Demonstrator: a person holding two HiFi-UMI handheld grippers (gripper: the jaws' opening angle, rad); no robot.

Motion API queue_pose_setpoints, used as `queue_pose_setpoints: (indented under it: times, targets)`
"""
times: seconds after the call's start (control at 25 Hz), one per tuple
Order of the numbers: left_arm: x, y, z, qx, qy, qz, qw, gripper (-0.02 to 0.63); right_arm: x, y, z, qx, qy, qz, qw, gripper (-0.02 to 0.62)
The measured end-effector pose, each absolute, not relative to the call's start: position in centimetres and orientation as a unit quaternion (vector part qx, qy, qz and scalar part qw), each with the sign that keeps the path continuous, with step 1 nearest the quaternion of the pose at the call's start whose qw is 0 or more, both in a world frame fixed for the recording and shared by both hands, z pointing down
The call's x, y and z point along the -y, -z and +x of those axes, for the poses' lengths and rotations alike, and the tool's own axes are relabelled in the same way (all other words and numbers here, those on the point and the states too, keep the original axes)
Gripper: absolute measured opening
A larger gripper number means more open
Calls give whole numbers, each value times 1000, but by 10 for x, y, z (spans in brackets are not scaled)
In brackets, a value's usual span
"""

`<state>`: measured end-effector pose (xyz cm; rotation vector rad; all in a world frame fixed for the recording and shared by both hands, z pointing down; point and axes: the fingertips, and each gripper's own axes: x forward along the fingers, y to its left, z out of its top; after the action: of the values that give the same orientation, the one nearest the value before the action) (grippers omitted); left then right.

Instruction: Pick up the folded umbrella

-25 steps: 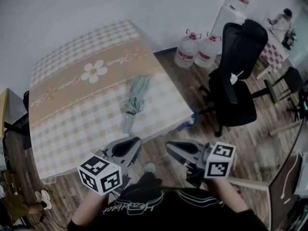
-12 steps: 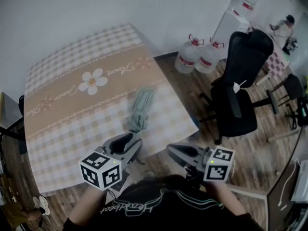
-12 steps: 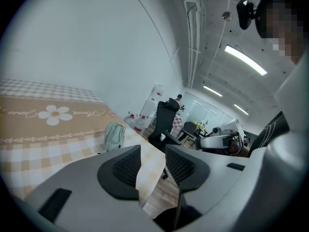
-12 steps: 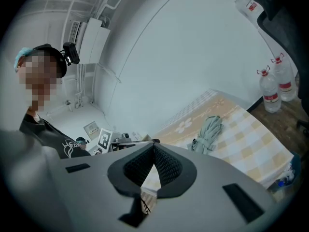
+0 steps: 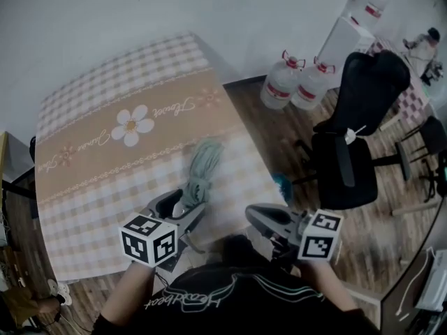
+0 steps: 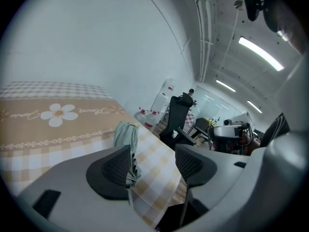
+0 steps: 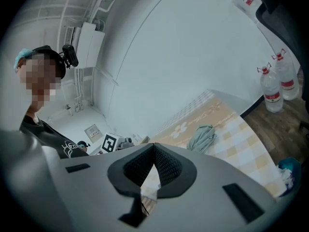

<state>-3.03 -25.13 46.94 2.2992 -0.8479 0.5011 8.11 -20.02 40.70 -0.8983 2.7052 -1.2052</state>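
The left gripper [image 5: 183,208] has neared the folded pale-green fabric umbrella [image 5: 201,169]. Its near end now lies just ahead of the opening, empty jaws, ready for grasping. The right gripper [image 5: 262,218] has its jaws together, empty.

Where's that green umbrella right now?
In the head view, the folded umbrella lies on the checked tablecloth, toward its right edge, below the white flower print.

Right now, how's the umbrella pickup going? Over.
Left gripper opening, umbrella end at its jaws, not gripped. Right gripper shut, empty. Umbrella flat on table, nothing in the way.
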Motion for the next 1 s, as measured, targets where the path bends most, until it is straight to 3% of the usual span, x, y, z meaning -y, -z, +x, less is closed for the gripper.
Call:
queue_pose_setpoints:
  times: [1.0]
  targets:
    - [326,-610,-16,400,-398,763,315,308,319,-451,140,-875,438,-207,22,11]
